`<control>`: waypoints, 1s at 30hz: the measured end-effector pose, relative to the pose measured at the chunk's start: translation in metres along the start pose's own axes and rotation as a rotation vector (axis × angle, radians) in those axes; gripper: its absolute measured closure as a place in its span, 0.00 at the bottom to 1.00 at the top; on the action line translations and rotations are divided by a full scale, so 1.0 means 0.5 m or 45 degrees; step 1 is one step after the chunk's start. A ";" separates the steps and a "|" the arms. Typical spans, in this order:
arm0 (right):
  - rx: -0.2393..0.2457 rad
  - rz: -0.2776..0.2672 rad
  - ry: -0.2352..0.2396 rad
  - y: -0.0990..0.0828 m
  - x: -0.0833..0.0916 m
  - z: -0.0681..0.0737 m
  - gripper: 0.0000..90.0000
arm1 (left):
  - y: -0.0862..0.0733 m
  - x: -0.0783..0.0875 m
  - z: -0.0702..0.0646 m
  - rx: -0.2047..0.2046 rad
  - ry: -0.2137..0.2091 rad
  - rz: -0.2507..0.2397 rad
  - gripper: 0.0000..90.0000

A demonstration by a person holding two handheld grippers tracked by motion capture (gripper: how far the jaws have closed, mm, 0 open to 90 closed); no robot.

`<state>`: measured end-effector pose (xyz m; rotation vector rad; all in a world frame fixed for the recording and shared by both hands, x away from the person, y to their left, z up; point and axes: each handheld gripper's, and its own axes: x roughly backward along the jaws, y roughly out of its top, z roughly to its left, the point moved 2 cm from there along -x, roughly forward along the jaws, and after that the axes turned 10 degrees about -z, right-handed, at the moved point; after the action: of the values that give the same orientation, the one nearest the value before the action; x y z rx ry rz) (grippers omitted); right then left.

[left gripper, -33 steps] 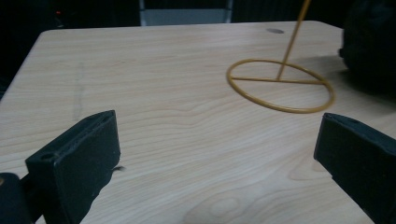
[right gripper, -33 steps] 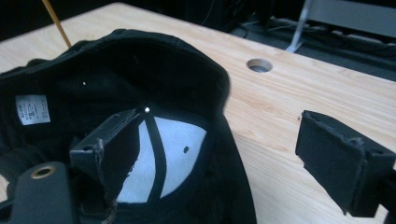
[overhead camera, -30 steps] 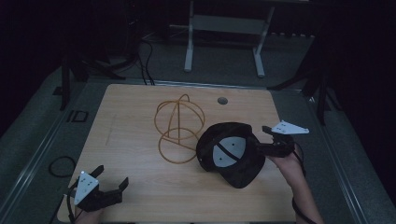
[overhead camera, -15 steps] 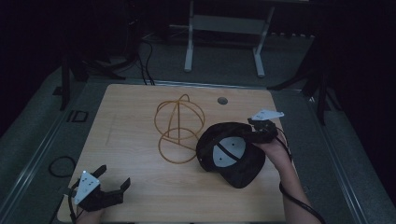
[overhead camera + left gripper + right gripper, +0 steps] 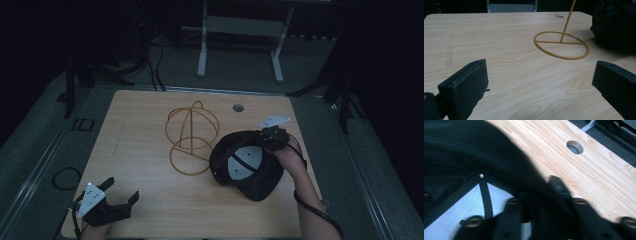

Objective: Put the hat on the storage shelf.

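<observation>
My right tool [image 5: 265, 139] has just been closing and now pinches the rim of the black cap [image 5: 247, 165], which lies upside down near the tabletop's [image 5: 145, 200] right edge. Its fabric is a fine dark weave with a pale grey mesh lining. Beside it stands a thin golden wire stand [image 5: 192, 137]. My left tool [image 5: 117, 202] rests released at the near left corner.

Dim high view with black surroundings; brighter, close gripper views blur nearby.

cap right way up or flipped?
Flipped: the black cap lies crown-down, its grey lining and inner seams facing up. The right gripper has just closed on its rim.
</observation>
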<state>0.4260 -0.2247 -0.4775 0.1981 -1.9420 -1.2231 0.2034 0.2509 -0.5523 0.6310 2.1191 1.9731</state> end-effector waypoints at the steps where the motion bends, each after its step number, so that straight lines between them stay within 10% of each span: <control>1: 0.010 -0.004 0.031 -0.002 0.004 -0.001 0.96 | 0.000 0.000 0.001 0.005 0.001 0.002 0.01; 10: -0.031 -0.048 0.079 -0.005 0.032 -0.009 0.98 | 0.000 0.000 -0.001 0.006 -0.011 0.002 0.01; 23: -0.222 -0.189 -0.008 -0.022 0.130 -0.027 0.98 | 0.010 0.002 -0.011 0.017 -0.022 -0.010 0.01; 30: -0.243 -0.226 -0.074 -0.020 0.176 -0.030 0.98 | 0.011 -0.015 -0.054 0.011 -0.113 0.015 0.01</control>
<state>0.3760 -0.2856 -0.4344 0.2422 -1.8737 -1.5376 0.2002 0.2235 -0.5453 0.7207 2.0770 1.9060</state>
